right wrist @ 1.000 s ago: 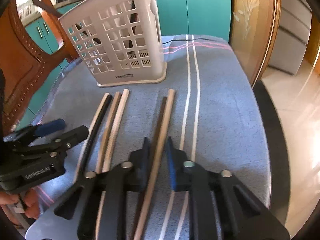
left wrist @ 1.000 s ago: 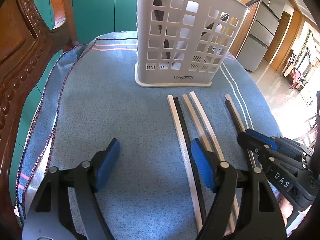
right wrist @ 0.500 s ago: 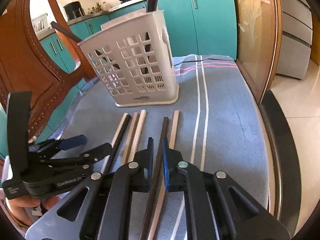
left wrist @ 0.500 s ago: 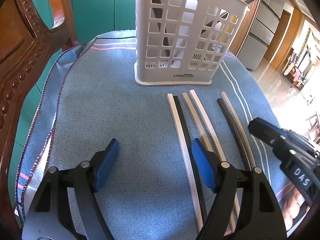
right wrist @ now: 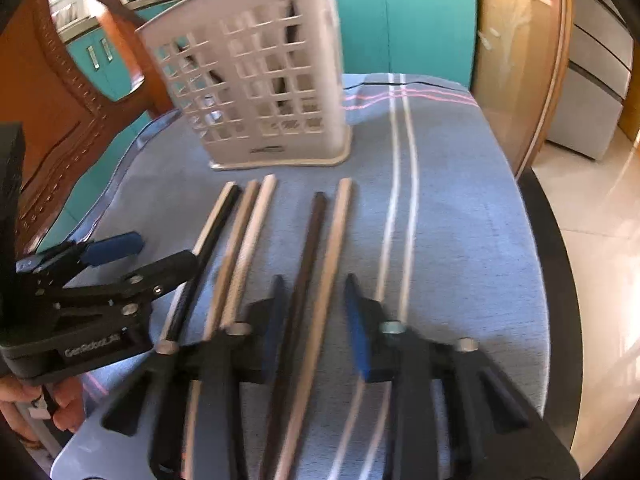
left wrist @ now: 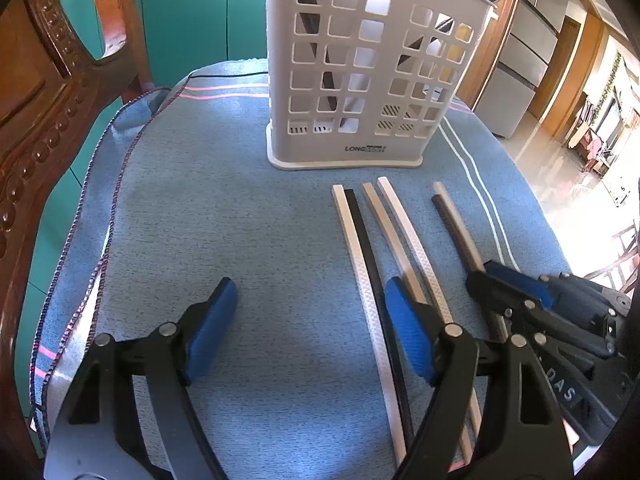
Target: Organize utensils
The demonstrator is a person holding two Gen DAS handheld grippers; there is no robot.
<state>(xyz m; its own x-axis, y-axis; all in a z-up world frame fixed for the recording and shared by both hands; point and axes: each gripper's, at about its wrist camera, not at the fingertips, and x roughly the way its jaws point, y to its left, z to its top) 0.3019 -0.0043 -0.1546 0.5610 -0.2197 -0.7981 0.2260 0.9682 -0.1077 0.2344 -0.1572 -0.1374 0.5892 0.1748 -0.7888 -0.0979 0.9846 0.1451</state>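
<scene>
- Chopsticks (left wrist: 350, 240), six, laid in three close pairs on the blue cloth (left wrist: 224, 220), far tips just short of the white slotted basket (left wrist: 376, 148).
- Likely light, stiff and smooth, so prone to rolling or sliding out of a pinch. Best taken near the thick end or the middle, both sticks of a pair squeezed side by side (a single stick would probably twist loose).
- Flat against the cloth, leaving little room beneath for a pad, so worth tipping one end up first.
- Left gripper (left wrist: 308, 328): spread wide over bare cloth, pinching nothing, with the white-and-black pair just beside its right-hand pad.
- Right gripper (right wrist: 314, 292): jaws opening, straddling the dark and pale pair (right wrist: 313, 232), with gaps visible on both sides and no pad pressing.
- Hard to read:
  - Smeared by motion blur in the right wrist view.
  - Near ends of every stick covered by the gripper bodies.
  - Basket rim cut off at the top.
  - Dark shapes behind the basket holes, not identifiable.
  - Only fingertips of a hand visible at the lower-left corner of the right view.
</scene>
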